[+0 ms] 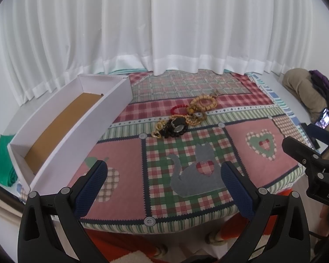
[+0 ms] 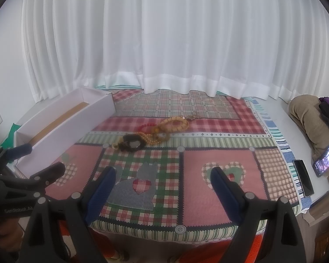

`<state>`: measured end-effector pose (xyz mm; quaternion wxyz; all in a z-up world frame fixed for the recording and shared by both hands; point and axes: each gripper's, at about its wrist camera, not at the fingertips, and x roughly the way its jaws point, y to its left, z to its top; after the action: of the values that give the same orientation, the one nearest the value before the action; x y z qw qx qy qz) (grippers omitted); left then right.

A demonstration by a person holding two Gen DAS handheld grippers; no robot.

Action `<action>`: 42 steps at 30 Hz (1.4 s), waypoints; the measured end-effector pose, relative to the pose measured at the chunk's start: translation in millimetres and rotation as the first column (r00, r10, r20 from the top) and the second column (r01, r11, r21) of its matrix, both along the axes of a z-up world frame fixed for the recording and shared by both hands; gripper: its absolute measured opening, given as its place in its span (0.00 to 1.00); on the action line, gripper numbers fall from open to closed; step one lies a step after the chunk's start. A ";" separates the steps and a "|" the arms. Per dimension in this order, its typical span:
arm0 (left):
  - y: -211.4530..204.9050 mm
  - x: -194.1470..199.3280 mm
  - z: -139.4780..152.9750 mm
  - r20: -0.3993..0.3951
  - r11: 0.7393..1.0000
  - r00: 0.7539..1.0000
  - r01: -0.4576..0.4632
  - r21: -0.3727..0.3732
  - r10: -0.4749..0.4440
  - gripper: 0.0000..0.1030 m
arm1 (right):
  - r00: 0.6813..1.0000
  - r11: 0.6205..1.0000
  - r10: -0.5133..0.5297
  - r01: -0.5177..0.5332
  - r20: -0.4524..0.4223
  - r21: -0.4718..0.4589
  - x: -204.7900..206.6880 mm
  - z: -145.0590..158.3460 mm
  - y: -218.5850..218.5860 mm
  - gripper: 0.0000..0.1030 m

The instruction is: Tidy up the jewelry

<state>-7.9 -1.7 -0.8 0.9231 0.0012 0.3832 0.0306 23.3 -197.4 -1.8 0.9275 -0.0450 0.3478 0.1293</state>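
A heap of jewelry lies mid-cloth: tan wooden beads, a red bead bracelet, a gold chain and a black watch. A long white box with a brown floor stands open at the left. My left gripper is open and empty near the front edge. My right gripper is open and empty to its right.
A patchwork cloth covers the table. White curtains hang behind. Right of the cloth lie a black device, a lit phone and a tan bundle. Green fabric lies left of the box.
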 end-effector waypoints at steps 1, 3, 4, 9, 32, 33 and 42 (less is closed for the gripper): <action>-0.5 0.4 -0.5 0.001 1.000 1.000 0.000 0.000 0.000 1.00 | 1.000 1.000 -0.001 0.001 0.001 0.000 0.0 0.1 0.1 0.88; -0.3 0.4 -0.6 0.001 1.000 1.000 0.000 0.000 0.000 1.00 | 1.000 1.000 -0.002 0.002 0.001 0.001 -0.4 -1.1 1.1 0.88; -0.4 0.6 -0.4 0.001 1.000 1.000 0.000 0.001 0.000 1.00 | 1.000 1.000 -0.001 0.001 0.001 0.001 -0.7 -1.0 0.1 0.88; -0.3 -0.4 -2.4 -0.003 1.000 1.000 -0.002 0.002 0.002 1.00 | 1.000 1.000 -0.001 0.001 0.001 0.002 -0.8 -0.9 0.3 0.88; 22.3 10.0 -5.9 -0.023 0.999 0.999 -0.044 -0.014 0.044 1.00 | 1.000 1.000 -0.003 0.003 -0.008 0.017 4.7 -8.2 -2.7 0.88; 24.6 11.0 -7.3 -0.028 0.999 0.998 -0.049 -0.016 0.049 1.00 | 1.000 1.000 0.000 0.000 -0.011 0.017 5.7 -9.3 -1.5 0.88; 29.4 27.5 -18.6 -0.056 0.998 0.998 -0.036 -0.045 0.034 1.00 | 0.999 1.000 0.003 -0.002 -0.045 0.025 17.9 -21.4 -4.2 0.88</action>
<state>19.6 27.7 -19.4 0.9113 -0.0258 0.4091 0.0378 41.2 -201.6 -23.2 0.9198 -0.0308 0.3668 0.1359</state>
